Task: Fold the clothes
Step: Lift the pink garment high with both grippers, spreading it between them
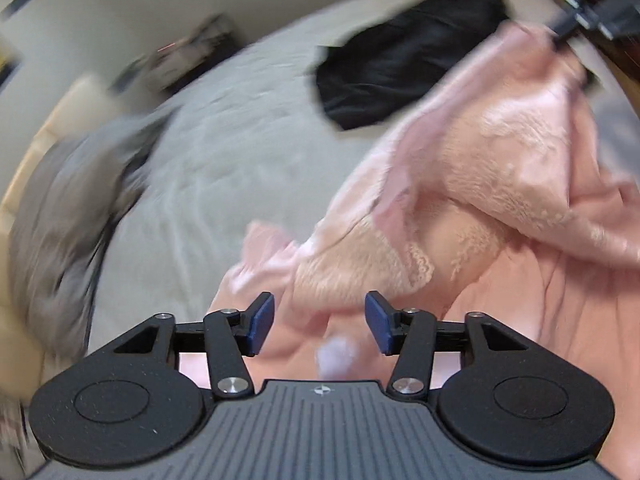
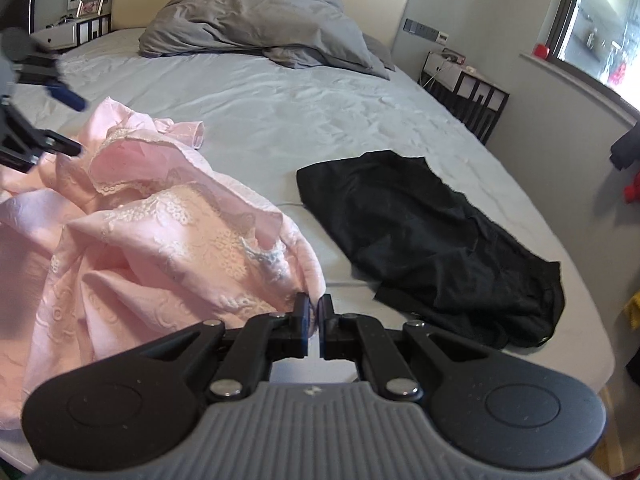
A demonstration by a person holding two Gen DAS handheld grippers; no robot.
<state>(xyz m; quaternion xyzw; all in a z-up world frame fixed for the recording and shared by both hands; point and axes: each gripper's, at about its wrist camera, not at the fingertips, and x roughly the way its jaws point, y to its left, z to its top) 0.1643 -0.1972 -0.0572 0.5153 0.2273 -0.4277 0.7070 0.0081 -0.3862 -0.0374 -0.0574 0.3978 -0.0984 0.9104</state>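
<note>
In the left wrist view, motion blur smears the crumpled grey fabric heap point(image 1: 68, 208) at the left and the dark furniture point(image 1: 188, 52) behind it beyond telling. The right tool point(image 1: 560, 38) is cut off by the top right corner. In the right wrist view, the left tool point(image 2: 68, 120) is blurred and cropped at the left edge, which also cuts the pink lace-trimmed garment point(image 2: 160, 240). The black garment point(image 2: 432, 240) hides part of the grey bed sheet point(image 2: 280, 120).
</note>
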